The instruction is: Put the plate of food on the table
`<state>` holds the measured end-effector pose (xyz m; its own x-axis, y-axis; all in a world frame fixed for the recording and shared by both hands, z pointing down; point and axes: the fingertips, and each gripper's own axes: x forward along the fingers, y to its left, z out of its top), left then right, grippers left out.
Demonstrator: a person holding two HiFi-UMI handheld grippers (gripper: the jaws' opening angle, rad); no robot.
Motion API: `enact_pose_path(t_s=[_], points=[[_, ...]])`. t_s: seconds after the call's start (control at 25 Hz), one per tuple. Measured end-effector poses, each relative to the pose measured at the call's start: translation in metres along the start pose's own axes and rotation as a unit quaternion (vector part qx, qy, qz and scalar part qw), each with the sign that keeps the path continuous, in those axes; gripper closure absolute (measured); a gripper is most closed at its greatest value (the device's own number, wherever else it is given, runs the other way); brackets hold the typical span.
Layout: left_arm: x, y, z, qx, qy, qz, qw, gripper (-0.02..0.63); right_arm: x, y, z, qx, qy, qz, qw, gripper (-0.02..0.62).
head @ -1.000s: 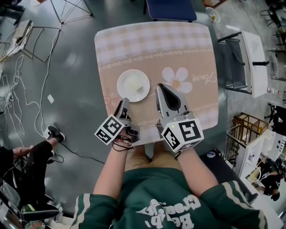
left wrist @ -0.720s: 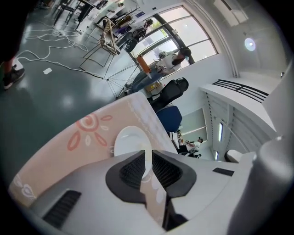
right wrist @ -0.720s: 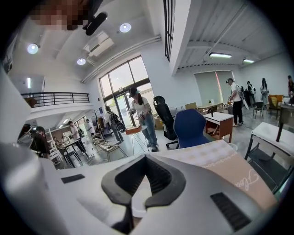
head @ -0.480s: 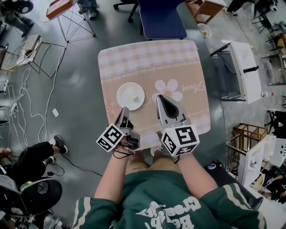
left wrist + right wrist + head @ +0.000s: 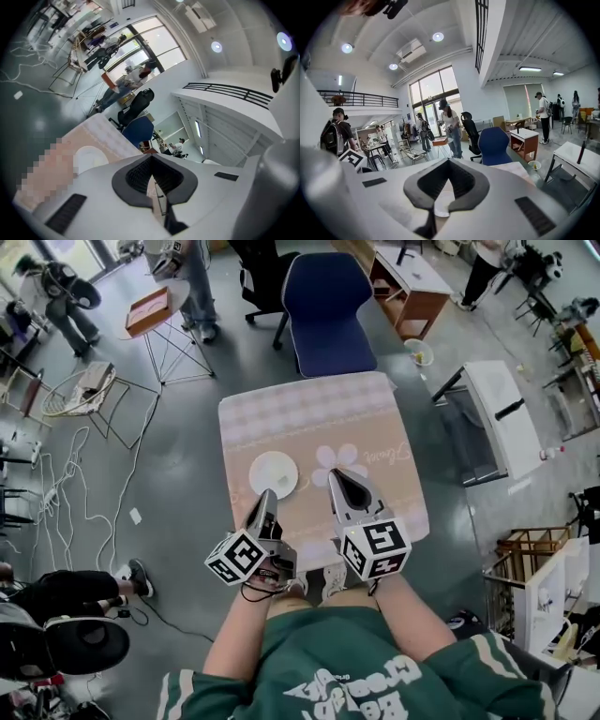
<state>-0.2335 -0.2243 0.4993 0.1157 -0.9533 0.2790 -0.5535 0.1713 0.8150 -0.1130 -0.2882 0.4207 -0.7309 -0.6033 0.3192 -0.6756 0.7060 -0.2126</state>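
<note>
Both jaws clenched and empty: your left gripper [image 5: 266,496] shut within the last second, right gripper [image 5: 338,474] unchanged. Plate [image 5: 274,473] sits on the table [image 5: 319,413], just beyond your left tips. The view has pulled back.

plate [image 5: 274,473]: one, just ahead of the left fingers [image 5: 265,504]
worktop [image 5: 319,413]: one
blue chair [image 5: 333,310]: one
grippers: two, left gripper [image 5: 266,495] and right gripper [image 5: 336,474]
</note>
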Motion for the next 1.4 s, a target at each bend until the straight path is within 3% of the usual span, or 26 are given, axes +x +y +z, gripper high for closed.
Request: enact_pose_path(t_s=[0.12,0.2,0.28,0.36,0.48,0.6,0.76,0.84,1.12,1.4], points=[[-0.016,-0.037,0.007,0.098,0.001,-0.007,0.9952,0.598,-0.02,0.001,0.013,-0.011,-0.012,0.014,1.0,0.581],[-0.027,-0.065,0.009,0.175,0.0,-0.012,0.9845,0.598,-0.036,0.003,0.022,-0.022,-0.02,0.035,0.999,0.581],[-0.035,-0.092,0.01,0.252,-0.004,-0.018,0.9675,0.598,-0.051,0.004,0.032,-0.031,-0.035,0.051,0.998,0.581],[-0.041,-0.116,0.009,0.327,-0.009,-0.018,0.9448,0.598,-0.062,0.005,0.04,-0.048,-0.05,0.058,0.996,0.581],[-0.051,-0.148,0.0,0.402,-0.019,-0.023,0.9151,0.598,-0.082,0.009,0.048,-0.069,-0.063,0.082,0.992,0.581],[-0.062,-0.179,-0.012,0.442,-0.033,-0.031,0.8958,0.598,-0.106,0.011,0.055,-0.076,-0.074,0.104,0.989,0.581],[-0.072,-0.205,-0.024,0.505,-0.049,-0.03,0.861,0.598,-0.131,0.018,0.063,-0.099,-0.088,0.135,0.982,0.581],[-0.075,-0.215,-0.03,0.525,-0.051,-0.032,0.8493,0.598,-0.142,0.021,0.06,-0.118,-0.089,0.151,0.977,0.581],[-0.077,-0.251,-0.046,0.559,-0.057,-0.055,0.8254,0.598,-0.162,0.019,0.061,-0.161,-0.106,0.17,0.966,0.581],[-0.072,-0.26,-0.056,0.558,-0.054,-0.064,0.8254,0.598,-0.165,0.018,0.059,-0.166,-0.097,0.19,0.963,0.581]])
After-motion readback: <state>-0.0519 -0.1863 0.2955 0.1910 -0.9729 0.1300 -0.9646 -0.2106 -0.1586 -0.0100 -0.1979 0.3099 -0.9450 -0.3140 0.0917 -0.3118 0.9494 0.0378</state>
